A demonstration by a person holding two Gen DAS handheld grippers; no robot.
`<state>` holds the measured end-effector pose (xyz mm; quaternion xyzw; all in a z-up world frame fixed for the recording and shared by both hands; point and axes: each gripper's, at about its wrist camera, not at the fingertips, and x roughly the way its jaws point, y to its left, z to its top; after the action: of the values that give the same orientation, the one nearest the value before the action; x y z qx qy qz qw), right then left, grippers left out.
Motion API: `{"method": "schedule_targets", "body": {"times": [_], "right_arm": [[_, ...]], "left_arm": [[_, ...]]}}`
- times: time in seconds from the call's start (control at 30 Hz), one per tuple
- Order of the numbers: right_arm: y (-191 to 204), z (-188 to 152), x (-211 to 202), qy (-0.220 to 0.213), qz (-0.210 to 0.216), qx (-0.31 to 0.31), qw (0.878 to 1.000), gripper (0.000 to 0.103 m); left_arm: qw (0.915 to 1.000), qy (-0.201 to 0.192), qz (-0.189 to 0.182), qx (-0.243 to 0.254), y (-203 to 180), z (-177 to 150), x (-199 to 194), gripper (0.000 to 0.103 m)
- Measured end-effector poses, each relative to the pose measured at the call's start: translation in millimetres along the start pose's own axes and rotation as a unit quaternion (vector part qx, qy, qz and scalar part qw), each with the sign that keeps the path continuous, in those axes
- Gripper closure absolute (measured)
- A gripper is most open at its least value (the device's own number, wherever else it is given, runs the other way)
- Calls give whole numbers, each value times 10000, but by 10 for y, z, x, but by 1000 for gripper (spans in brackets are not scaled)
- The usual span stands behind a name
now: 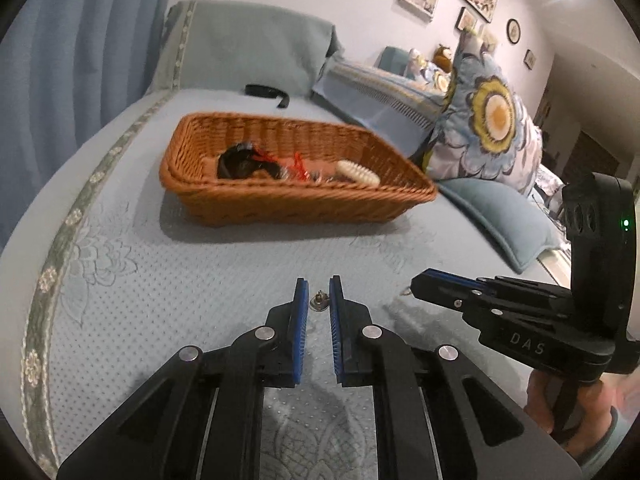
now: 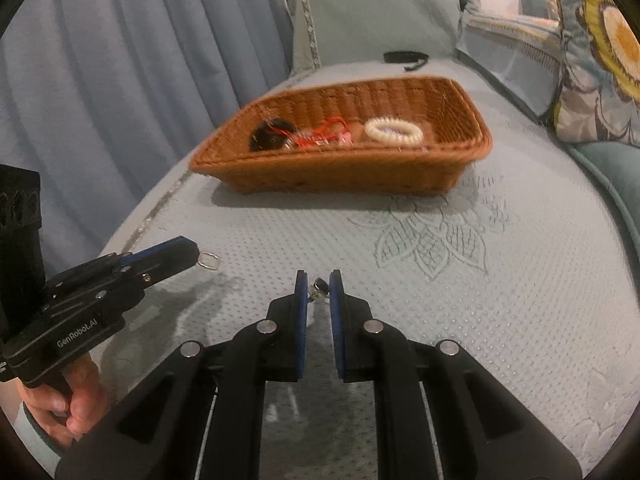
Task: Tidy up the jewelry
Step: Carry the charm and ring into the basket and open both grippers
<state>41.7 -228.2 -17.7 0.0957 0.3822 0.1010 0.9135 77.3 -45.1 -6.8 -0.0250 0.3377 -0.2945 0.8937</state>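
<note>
now we pinch a small silver earring (image 1: 319,301) in our left gripper (image 1: 319,298), low centre; our right gripper (image 2: 318,292) clamps another tiny piece (image 2: 318,289). light, slippery, easily dropped; grip the body. basket (image 1: 280,196) waits above.

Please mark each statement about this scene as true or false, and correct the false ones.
1. The left gripper is shut on a small metal earring. True.
2. The wicker basket is empty. False: it holds a cream beaded bracelet, a dark item and red-stringed pieces.
3. The right gripper pinches a small metal piece. True.
4. The basket stands on a wooden table. False: it stands on a pale blue bedspread.
5. A black strap lies inside the basket. False: it lies on the bedspread beyond the basket, near the pillow.
</note>
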Motion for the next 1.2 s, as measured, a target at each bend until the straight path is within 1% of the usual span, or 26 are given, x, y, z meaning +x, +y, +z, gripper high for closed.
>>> {"method": "schedule_targets", "body": {"times": [0.2, 0.33, 0.5, 0.6, 0.7, 0.8, 0.9, 1.03, 1.13, 1.2], "right_arm": [[68, 80, -241, -402, 149, -71, 9991, 94], [84, 210, -365, -681, 189, -88, 9975, 94], [46, 493, -378, -823, 254, -51, 9963, 94], [10, 762, -300, -891, 127, -146, 9958, 94], [-74, 991, -160, -821, 152, -75, 9965, 94], [-241, 1193, 144, -629, 250, 222, 9975, 94], [-362, 1263, 437, -399, 95, 421, 9983, 94], [-485, 1330, 726, -255, -21, 563, 9981, 94], [-508, 1366, 905, -52, -56, 531, 9986, 94], [-500, 1366, 954, -13, -60, 493, 9988, 94]], "left_arm": [[9997, -229, -99, 36, -72, 94, -142, 94], [9990, -415, -137, 55, -102, 227, -215, 94], [9977, -654, -124, 117, -99, 513, -254, 94], [9969, -751, -53, 211, -74, 723, -175, 94], [9967, -787, -42, 185, -23, 897, -48, 94], [9969, -774, 31, 103, 63, 1062, 189, 94], [9975, -696, 125, 19, 149, 1138, 418, 94], [9981, -523, 315, 1, 236, 1149, 728, 94], [9978, -517, 425, -36, 276, 1139, 816, 94], [9979, -475, 437, -74, 303, 1136, 880, 94]]}}
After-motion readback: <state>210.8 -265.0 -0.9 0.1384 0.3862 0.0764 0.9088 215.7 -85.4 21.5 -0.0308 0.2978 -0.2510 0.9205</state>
